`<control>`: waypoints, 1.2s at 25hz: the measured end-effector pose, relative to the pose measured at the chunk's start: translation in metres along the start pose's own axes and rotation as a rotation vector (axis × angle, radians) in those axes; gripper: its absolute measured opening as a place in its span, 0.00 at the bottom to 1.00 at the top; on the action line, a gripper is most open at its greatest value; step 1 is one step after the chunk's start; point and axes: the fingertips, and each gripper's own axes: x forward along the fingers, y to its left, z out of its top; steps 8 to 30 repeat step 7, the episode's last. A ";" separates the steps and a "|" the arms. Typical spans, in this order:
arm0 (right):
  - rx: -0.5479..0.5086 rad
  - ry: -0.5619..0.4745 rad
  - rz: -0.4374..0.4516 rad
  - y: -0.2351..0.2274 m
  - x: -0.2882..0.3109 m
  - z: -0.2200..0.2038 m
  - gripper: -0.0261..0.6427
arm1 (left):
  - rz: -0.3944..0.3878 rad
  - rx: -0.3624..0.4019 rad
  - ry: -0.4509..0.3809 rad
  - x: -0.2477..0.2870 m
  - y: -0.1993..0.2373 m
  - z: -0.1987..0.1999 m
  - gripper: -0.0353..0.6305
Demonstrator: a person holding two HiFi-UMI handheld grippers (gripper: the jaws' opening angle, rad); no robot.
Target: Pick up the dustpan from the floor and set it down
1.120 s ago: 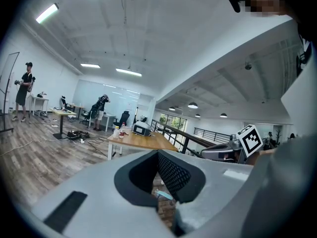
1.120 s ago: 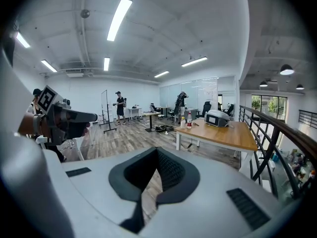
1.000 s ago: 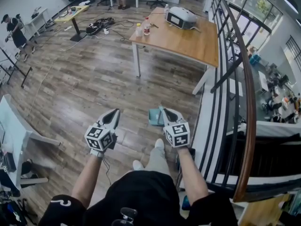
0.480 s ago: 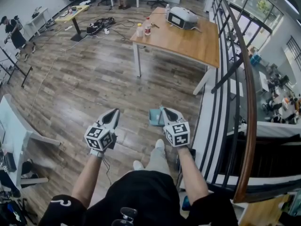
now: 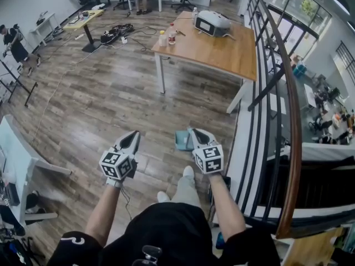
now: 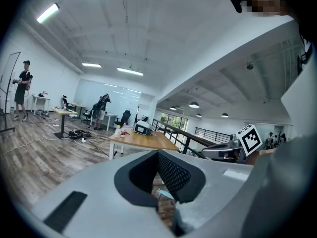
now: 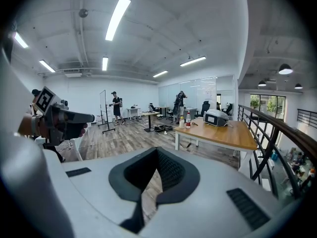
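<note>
Wood floor [image 5: 111, 104], railing [image 5: 292, 98] at right edge. Dustpan [image 5: 181, 139] there, near my right gripper [image 5: 194, 132]; it and left gripper [image 5: 133, 135] pressed together, empty. Risk: descending shut, I shove dustpan.

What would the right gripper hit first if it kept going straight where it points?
Probably bare wooden floor, short of the table: the right gripper, jaws shut, tilts slightly down and only floor shows past its tip. The dustpan lies left of that line. Depth unclear.
</note>
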 end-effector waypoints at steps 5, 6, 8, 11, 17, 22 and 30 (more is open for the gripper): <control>-0.003 -0.011 0.000 0.002 -0.005 -0.002 0.03 | 0.001 0.000 0.000 -0.004 -0.002 -0.004 0.05; -0.003 -0.011 0.000 0.003 -0.006 -0.003 0.03 | 0.001 -0.001 -0.001 -0.006 -0.003 -0.004 0.05; -0.002 -0.010 0.000 0.004 -0.008 -0.004 0.03 | 0.001 -0.001 -0.001 -0.007 -0.003 -0.005 0.05; -0.002 -0.010 0.000 0.004 -0.008 -0.004 0.03 | 0.001 -0.001 -0.001 -0.007 -0.003 -0.005 0.05; -0.002 -0.010 0.000 0.004 -0.008 -0.004 0.03 | 0.001 -0.001 -0.001 -0.007 -0.003 -0.005 0.05; -0.002 -0.010 0.000 0.004 -0.008 -0.004 0.03 | 0.001 -0.001 -0.001 -0.007 -0.003 -0.005 0.05; -0.002 -0.010 0.000 0.004 -0.008 -0.004 0.03 | 0.001 -0.001 -0.001 -0.007 -0.003 -0.005 0.05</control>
